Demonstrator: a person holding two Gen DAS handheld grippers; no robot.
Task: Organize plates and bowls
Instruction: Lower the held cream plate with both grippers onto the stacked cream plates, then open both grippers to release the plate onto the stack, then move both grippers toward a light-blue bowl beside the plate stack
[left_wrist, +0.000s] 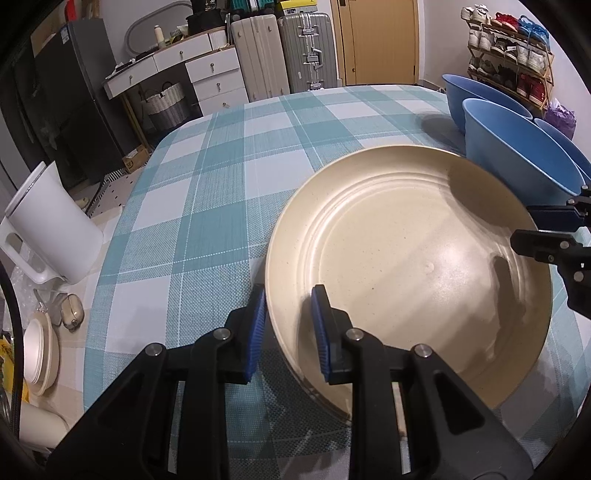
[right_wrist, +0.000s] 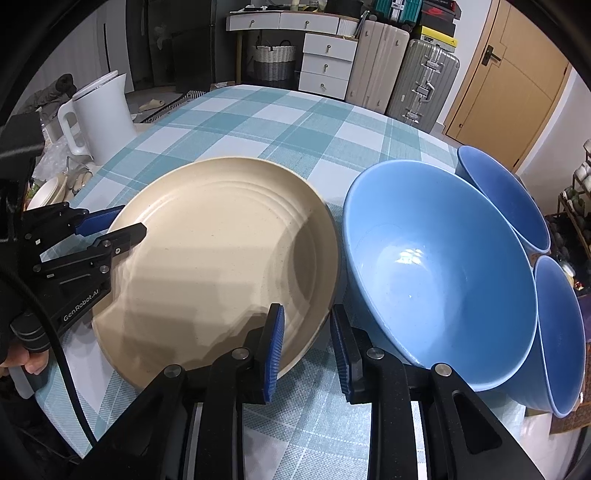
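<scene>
Cream speckled round ceramic plate lies on the teal-and-white checked tablecloth just beside three light-blue bowls, its opposite rims clamped between narrow blue-padded jaws of the left gripper and the right gripper.

My left tool clamps the near rim of a cream plate on the checked desk; my right tool grips its far edge beside blue bowls.
</scene>
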